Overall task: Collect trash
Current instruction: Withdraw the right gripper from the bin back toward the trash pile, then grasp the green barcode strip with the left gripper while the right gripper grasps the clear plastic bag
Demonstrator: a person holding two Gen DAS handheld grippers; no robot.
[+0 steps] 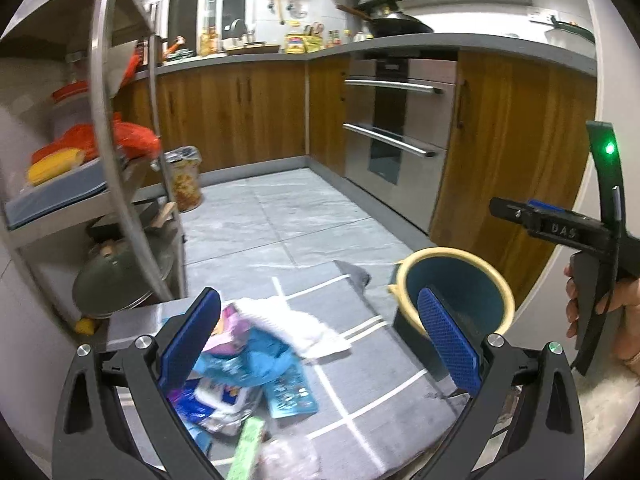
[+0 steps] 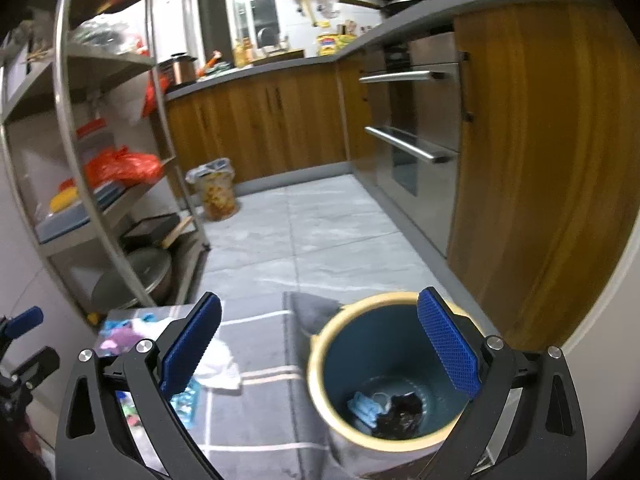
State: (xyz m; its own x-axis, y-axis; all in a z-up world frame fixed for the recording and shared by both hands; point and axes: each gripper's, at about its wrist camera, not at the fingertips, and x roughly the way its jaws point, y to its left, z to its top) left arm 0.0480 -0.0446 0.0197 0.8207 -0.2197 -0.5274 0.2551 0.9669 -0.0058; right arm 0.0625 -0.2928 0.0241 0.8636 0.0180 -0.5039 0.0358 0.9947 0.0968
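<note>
— Left gripper [image 1: 320,344] spread wide, empty, above wrapper pile [image 1: 248,368] on grey mat [image 1: 372,392]?
— Yes. Right gripper [image 2: 320,344] likewise parted, empty, over bin [image 2: 394,372].
— Best drop straight onto one wrapper, pinch firmly, carry across to bin rim.

wrappers [image 1: 248,368]: colourful pile on grey mat | bin [image 2: 384,364]: upright, blue, cream-rimmed, some trash inside

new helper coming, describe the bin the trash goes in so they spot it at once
On the grey mat with white lines, right of the wrapper pile, stands a round teal bin with a cream rim. Unlike the bag-lined floral bin by the far cabinets, it is plain.
</note>
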